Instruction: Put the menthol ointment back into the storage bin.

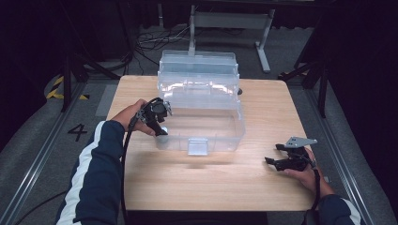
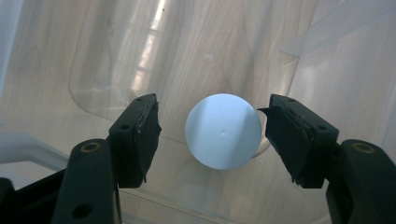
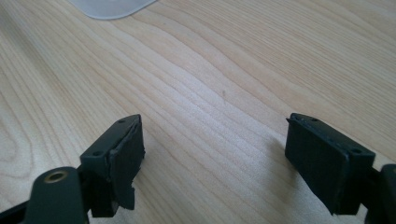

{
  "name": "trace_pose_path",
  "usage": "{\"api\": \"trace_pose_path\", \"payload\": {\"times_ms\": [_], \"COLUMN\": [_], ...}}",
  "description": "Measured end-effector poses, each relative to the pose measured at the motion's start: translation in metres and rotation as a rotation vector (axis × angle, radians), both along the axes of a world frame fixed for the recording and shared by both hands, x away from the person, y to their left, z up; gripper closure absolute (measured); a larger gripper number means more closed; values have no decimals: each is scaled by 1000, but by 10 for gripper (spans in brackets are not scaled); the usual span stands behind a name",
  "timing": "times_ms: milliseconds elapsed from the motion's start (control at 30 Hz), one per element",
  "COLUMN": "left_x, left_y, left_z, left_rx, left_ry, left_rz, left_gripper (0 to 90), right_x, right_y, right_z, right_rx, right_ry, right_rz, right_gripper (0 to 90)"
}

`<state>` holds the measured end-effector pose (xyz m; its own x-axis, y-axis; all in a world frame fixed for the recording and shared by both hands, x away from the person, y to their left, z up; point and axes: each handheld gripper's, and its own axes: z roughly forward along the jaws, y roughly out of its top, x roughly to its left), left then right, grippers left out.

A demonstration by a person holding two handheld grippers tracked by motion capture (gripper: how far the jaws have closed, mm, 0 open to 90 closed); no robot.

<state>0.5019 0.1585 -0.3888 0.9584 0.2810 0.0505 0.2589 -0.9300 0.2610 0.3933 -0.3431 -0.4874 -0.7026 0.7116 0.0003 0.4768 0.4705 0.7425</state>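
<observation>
A white ball (image 2: 223,130) lies inside the clear plastic box (image 1: 237,133), at its front left corner. My left gripper (image 1: 162,127) reaches over the box's left wall and points down at the ball (image 1: 163,131). In the left gripper view the left gripper (image 2: 212,116) stands open around the ball, with a clear gap at the left pad (image 2: 148,135) and the right pad (image 2: 287,140) just off it. My right gripper (image 1: 272,153) rests open on the wooden table (image 1: 211,183) at the front right. In its own view the right gripper (image 3: 215,135) has nothing between its jaws.
The box's lid (image 1: 197,70) stands open at the back, and a grey latch (image 1: 197,146) hangs on the front wall. A pale plastic corner (image 3: 112,7) shows at the top of the right gripper view. Cables and a metal frame lie on the floor beyond the table.
</observation>
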Motion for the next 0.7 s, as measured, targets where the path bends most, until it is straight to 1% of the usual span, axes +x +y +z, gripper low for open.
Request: {"api": "trace_pose_path", "payload": {"times_ms": [33, 67, 133, 167, 200, 233, 267, 300, 367, 400, 433, 467, 500, 600, 633, 700], "left_x": [0, -1, -2, -4, -4, -5, -6, -7, -9, -9, -12, -12, -13, -17, -18, -20], "left_y": [0, 1, 1, 1, 1, 1, 2, 2, 5, 5, 8, 8, 10, 15, 16, 18], "left_z": [1, 2, 3, 3, 3, 3, 4, 5, 7, 7, 12, 12, 13, 17, 18, 18], "left_rx": [-7, -7, -13, -21, -21, -26, -40, -42, -63, -63, -94, -94, -102, -146, -155, -163], "left_ry": [-10, -11, -16, -26, -26, -30, -37, -35, -43, -43, -59, -59, -68, -78, -80, -91], "left_rz": [8, 6, 18, 28, 28, 29, 29, 36, 41, 41, 63, 63, 65, 86, 85, 93], "left_gripper": [352, 343, 333, 331, 327, 327, 315, 314, 302, 299, 270, 266, 266, 256, 258, 255], "right_x": [0, 0, 0, 0, 0, 0, 0, 0, 0, 0, 0, 0, 0, 0, 0, 0], "right_y": [0, 0, 0, 0, 0, 0, 0, 0, 0, 0, 0, 0, 0, 0, 0, 0], "right_z": [0, 0, 0, 0, 0, 0, 0, 0, 0, 0, 0, 0, 0, 0, 0, 0], "right_rx": [0, 0, 0, 0, 0, 0, 0, 0, 0, 0, 0, 0, 0, 0, 0, 0], "right_ry": [0, 0, 0, 0, 0, 0, 0, 0, 0, 0, 0, 0, 0, 0, 0, 0], "right_rz": [0, 0, 0, 0, 0, 0, 0, 0, 0, 0, 0, 0, 0, 0, 0, 0], "right_gripper": [200, 200, 200, 200, 200, 200, 200, 200, 200, 200, 199, 199, 200, 200, 200, 200]}}
